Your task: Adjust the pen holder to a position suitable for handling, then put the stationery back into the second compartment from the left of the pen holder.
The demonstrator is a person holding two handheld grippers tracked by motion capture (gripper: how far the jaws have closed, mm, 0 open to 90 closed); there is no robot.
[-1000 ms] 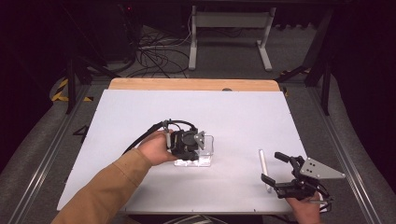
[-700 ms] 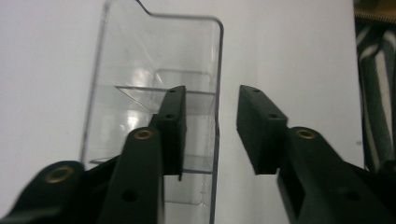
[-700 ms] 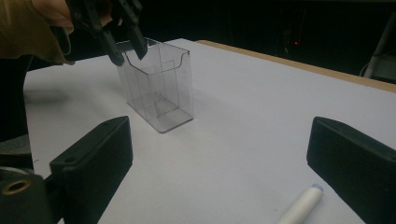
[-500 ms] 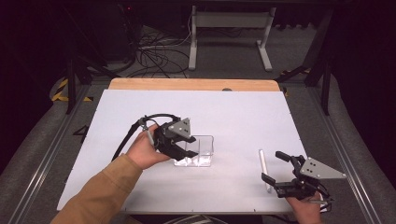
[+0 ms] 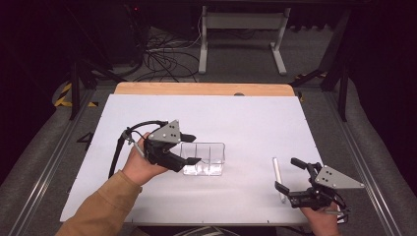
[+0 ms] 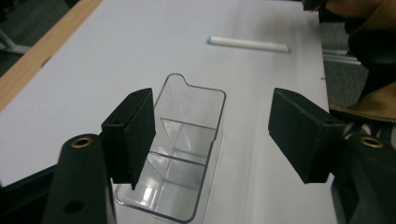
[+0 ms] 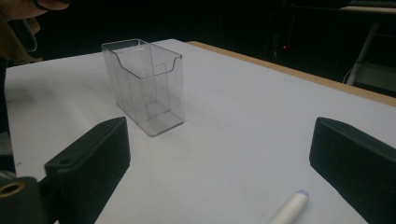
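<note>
Now the left gripper (image 5: 189,149) – jaws just opened – hovers over the clear box (image 5: 206,158); right gripper (image 5: 290,176) released.

Place: a lab or recording studio set up for handling trials.
Counter: a white-topped counter (image 5: 246,123) with a pale wooden far edge.
Surroundings: dark walls, grey carpeted floor (image 5: 34,162), loose black cables (image 5: 162,54), white metal desk legs (image 5: 241,29).
Floor marks: yellow-black hazard tape (image 5: 63,94).

Overhead plus two close jaw-level cameras
</note>
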